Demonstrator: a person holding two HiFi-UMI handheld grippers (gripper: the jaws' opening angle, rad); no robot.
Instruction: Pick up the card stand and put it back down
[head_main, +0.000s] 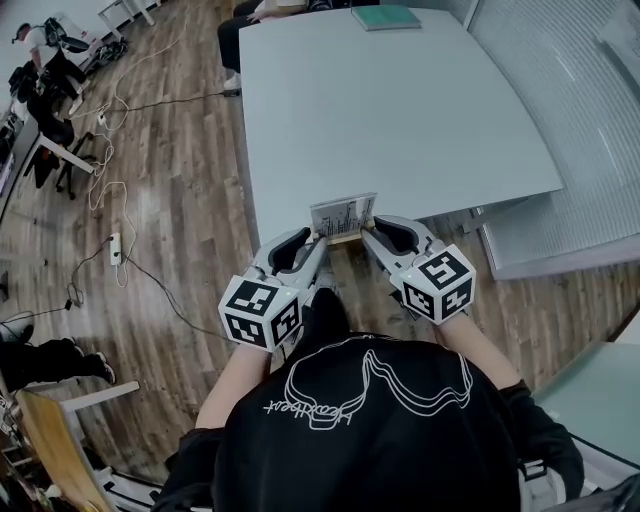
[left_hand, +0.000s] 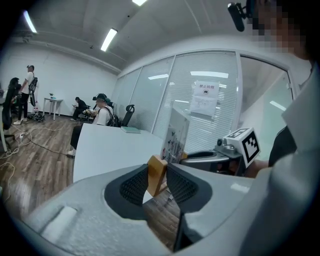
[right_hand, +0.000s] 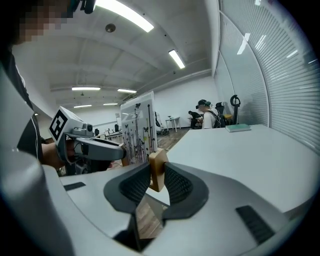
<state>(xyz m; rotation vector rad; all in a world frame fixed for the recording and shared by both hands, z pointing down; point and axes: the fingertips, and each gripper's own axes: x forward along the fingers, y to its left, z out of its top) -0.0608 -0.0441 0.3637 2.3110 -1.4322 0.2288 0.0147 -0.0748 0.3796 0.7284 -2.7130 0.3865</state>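
The card stand (head_main: 343, 217) is a printed white card upright in a wooden base, at the near edge of the pale grey table (head_main: 400, 110). My left gripper (head_main: 320, 241) grips the base's left end and my right gripper (head_main: 367, 235) its right end. In the left gripper view the pads (left_hand: 134, 186) press on the wooden base (left_hand: 156, 172), and the card (left_hand: 176, 134) rises behind. In the right gripper view the wooden block (right_hand: 158, 166) sits clamped between the pads (right_hand: 176, 184), with the card (right_hand: 138, 127) to its left. I cannot tell whether the base touches the table.
A green book (head_main: 386, 16) lies at the table's far end, where a person sits (left_hand: 103, 115). Glass walls with blinds (head_main: 560, 90) stand to the right. Cables and a power strip (head_main: 115, 248) lie on the wooden floor to the left, and people stand near desks (head_main: 40, 50).
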